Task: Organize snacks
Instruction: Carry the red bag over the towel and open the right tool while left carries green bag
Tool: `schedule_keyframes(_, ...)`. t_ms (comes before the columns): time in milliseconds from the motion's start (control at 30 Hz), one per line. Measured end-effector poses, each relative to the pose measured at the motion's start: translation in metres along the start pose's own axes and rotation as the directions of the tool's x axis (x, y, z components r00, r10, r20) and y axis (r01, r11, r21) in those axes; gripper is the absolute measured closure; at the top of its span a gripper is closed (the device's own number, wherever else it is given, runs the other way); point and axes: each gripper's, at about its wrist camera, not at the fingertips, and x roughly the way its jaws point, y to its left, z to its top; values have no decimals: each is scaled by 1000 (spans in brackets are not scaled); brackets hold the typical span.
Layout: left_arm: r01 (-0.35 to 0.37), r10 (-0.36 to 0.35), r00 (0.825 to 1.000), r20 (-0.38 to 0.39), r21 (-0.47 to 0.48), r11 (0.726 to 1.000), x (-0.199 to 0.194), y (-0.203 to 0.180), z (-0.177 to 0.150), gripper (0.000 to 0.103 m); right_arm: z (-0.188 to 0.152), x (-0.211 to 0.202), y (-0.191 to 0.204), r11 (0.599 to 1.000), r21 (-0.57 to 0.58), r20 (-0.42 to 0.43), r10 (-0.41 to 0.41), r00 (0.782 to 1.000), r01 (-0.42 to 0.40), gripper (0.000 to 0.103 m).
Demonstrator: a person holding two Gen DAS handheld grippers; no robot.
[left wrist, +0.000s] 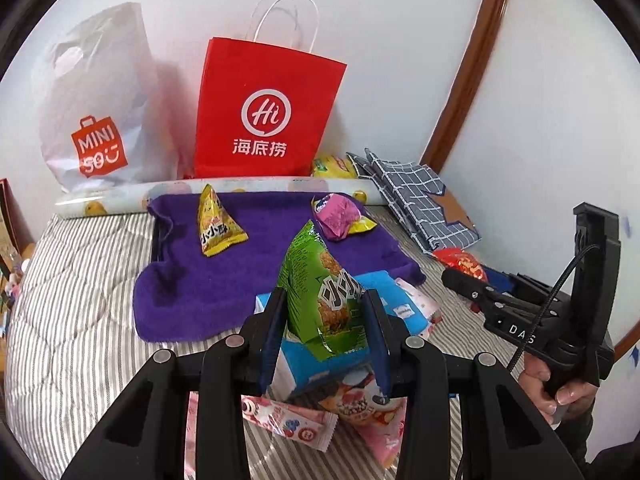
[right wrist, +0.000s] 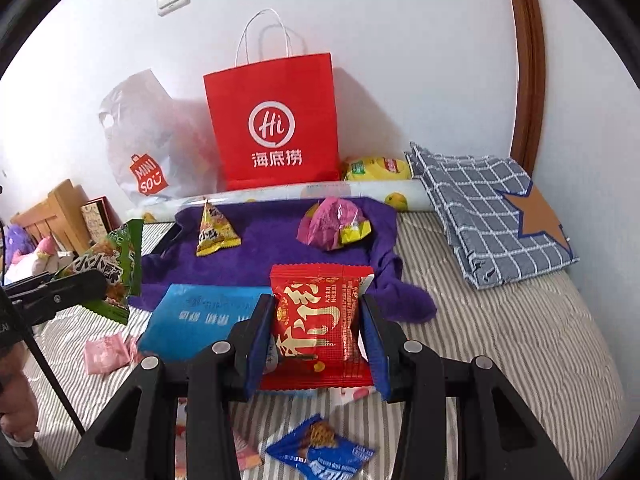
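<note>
My left gripper [left wrist: 325, 320] is shut on a green snack packet [left wrist: 324, 292], held upright above the bed; the same green packet [right wrist: 114, 268] shows at the left edge of the right wrist view. My right gripper [right wrist: 316, 336] is shut on a red snack packet [right wrist: 320, 320] with gold characters, also lifted. Ahead lies a purple towel [left wrist: 248, 272] over a dark tray, with a yellow triangular packet [left wrist: 216, 222] and a pink-wrapped snack [left wrist: 338, 216] on it. The purple towel [right wrist: 276, 256] carries the same two in the right view.
A blue pack [right wrist: 200, 316], pink sachets [right wrist: 106, 354] and a blue wrapper [right wrist: 320, 450] lie on the striped bedding. A red paper bag [right wrist: 276, 128] and a white plastic bag [left wrist: 94, 108] lean on the wall. Folded checked cloth [right wrist: 488, 208] sits at the right. A hand [left wrist: 560, 388] holds the right gripper.
</note>
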Motion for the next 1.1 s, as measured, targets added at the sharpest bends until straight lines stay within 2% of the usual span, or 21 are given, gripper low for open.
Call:
schedule_keyframes(367, -3, 3, 1000, -13, -22, 1000, 19, 6, 25, 64, 31, 16, 0, 1000, -15, 1, 13, 1000, -13, 62)
schedule_keyframes(533, -47, 47, 999, 15, -10, 999, 29, 10, 39, 64, 49, 25, -2, 999, 7, -8, 49, 999, -49, 62)
schedule_keyframes(900, -60, 63, 997, 39, -78, 995, 46, 46, 65, 64, 90, 61, -2, 999, -13, -34, 36, 999, -36, 62)
schedule_keyframes(1100, -78, 85, 995, 59, -108, 991, 53, 70, 67, 64, 94, 86, -11, 998, 5, -45, 61, 997, -61, 62)
